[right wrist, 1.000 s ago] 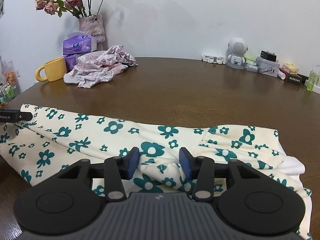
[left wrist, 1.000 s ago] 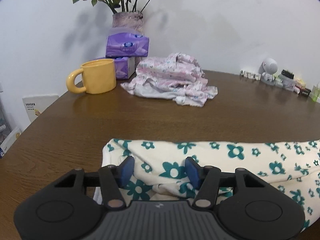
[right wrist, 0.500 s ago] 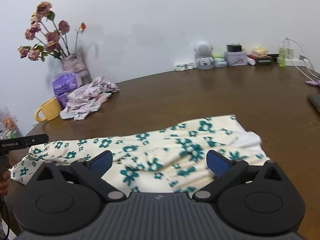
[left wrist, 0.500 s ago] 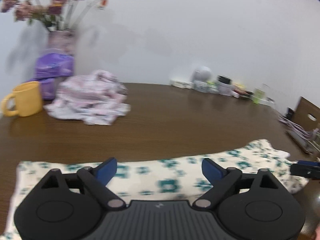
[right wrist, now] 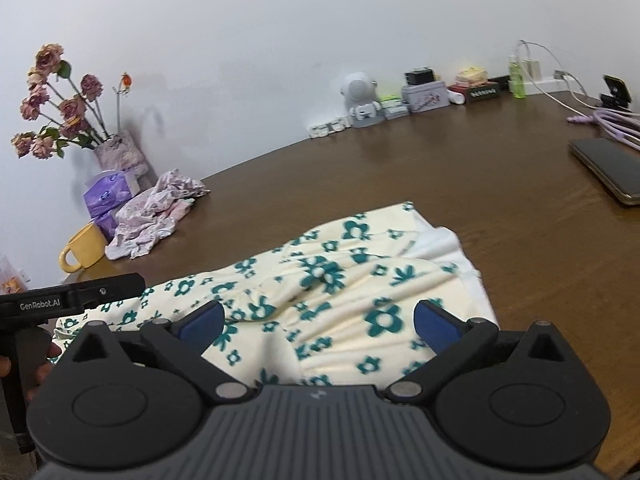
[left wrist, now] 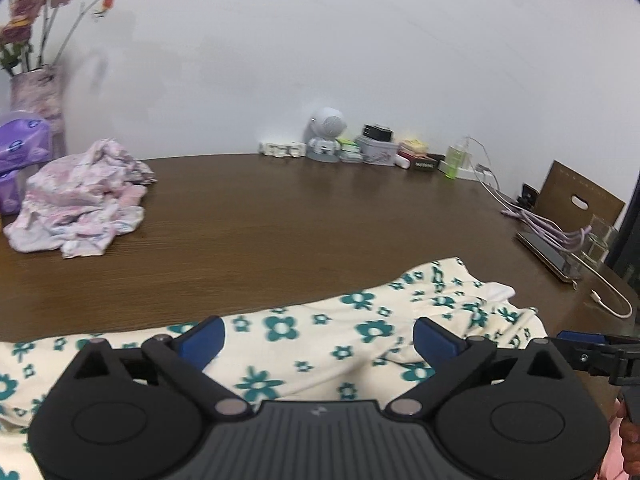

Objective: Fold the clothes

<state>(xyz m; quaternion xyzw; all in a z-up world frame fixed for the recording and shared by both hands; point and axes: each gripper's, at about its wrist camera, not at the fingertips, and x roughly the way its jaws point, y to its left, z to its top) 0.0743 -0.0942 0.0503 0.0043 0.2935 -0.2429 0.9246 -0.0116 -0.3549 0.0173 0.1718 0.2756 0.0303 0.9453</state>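
A cream garment with teal flowers (left wrist: 440,300) (right wrist: 328,272) lies bunched in a long strip along the near edge of the brown table (left wrist: 320,220) (right wrist: 440,180). My left gripper (left wrist: 319,336) hovers over its middle. Its jaws are opening wide, and the blue pads press on no cloth. My right gripper (right wrist: 318,320) stands open over the garment's right end, also free of the fabric. One black finger of the left gripper (right wrist: 100,292) shows at the left edge of the right wrist view. A crumpled pink garment (left wrist: 80,200) (right wrist: 156,212) sits at the far left.
A yellow mug (right wrist: 84,248), purple tissue packs (right wrist: 108,196) and a vase of dried roses (right wrist: 116,152) stand at the back left. A white robot figurine (left wrist: 326,136) and small boxes line the wall. A phone (right wrist: 608,168) and lilac cables (right wrist: 616,124) lie at the right.
Both grippers, shut on folds of the flowered garment a second ago, have opened wide and let it go. Both views have swung to the right and drawn back a little.
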